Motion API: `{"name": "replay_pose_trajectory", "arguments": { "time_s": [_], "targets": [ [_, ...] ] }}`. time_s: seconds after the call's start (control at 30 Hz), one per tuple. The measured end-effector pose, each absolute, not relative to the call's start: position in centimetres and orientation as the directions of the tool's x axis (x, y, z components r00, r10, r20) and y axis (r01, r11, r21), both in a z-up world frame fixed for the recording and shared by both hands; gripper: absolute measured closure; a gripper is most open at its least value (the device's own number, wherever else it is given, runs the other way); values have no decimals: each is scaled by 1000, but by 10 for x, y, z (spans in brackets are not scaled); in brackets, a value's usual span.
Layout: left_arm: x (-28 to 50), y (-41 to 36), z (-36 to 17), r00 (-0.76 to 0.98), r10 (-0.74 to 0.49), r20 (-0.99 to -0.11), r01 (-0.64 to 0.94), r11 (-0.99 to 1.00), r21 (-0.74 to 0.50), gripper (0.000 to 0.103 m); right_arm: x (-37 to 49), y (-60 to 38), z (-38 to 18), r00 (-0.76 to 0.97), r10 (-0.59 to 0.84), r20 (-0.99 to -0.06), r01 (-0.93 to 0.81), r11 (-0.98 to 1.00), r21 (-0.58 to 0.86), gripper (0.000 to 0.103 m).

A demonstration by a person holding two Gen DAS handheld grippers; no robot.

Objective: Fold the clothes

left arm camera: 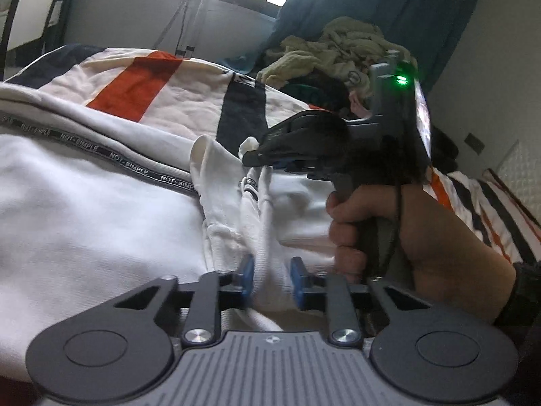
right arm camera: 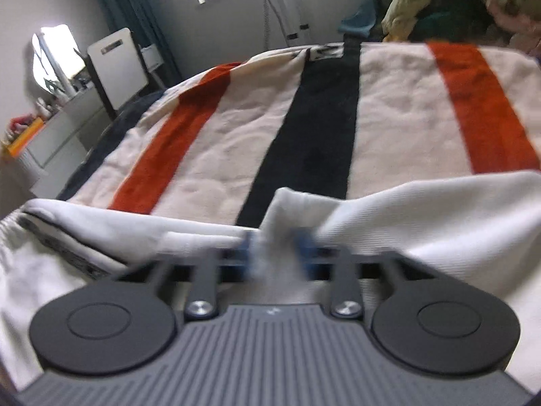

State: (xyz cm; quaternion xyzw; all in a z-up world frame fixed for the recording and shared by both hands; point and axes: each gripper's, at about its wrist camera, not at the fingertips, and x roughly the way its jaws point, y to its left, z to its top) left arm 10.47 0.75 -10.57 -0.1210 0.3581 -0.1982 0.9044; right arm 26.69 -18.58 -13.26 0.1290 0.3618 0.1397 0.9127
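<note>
A white garment (left arm camera: pixel 84 209) with a dark "NOT-SIMPLE" tape (left arm camera: pixel 111 155) lies spread on a striped blanket. My left gripper (left arm camera: pixel 272 277) is shut on a thick fold of it, the blue pads (left arm camera: pixel 247 275) pressing from both sides. In the left wrist view my right gripper (left arm camera: pixel 248 157) comes in from the right, held by a hand (left arm camera: pixel 422 237), its tips pinching a bunched white edge. The right wrist view is blurred. There the right gripper (right arm camera: pixel 276 250) grips a raised peak of the white garment (right arm camera: pixel 422 216).
The blanket (right arm camera: pixel 236 135) has cream, orange and dark stripes and covers a bed. A pile of olive and dark clothes (left arm camera: pixel 338 50) sits at the far end. A blue curtain (left arm camera: pixel 355 0) and a window lie behind. Grey drawers (right arm camera: pixel 57 135) stand at the left.
</note>
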Motion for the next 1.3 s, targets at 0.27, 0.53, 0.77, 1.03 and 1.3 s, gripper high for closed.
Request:
{"name": "replay_pose_trajectory", "arguments": {
  "time_s": [0.27,0.53,0.77,1.03,1.3],
  "targets": [
    [58,16,-69,699,-469,-540,273,873,-404,89,241,-173,-93,723,420,-549,-290,905,310,94],
    [63,7,-83,667,-408,-623,256,911,-322,81,238,-156,-123,692,384,-611,-277,923,266,92],
    [36,10,-50,777,-327,-538,258,945,-202,28,205,-192,-61,777,361,-516,-221,924,313,40],
    [-2,18,-7,876,-249,-412,212,968,-134,9,109,-239,-7,878,285,-385,-185,943,275,25],
    [-41,26,3,903,-216,-371,174,974,-143,7,18,-264,-15,899,242,-365,-151,953,261,25]
  ]
}}
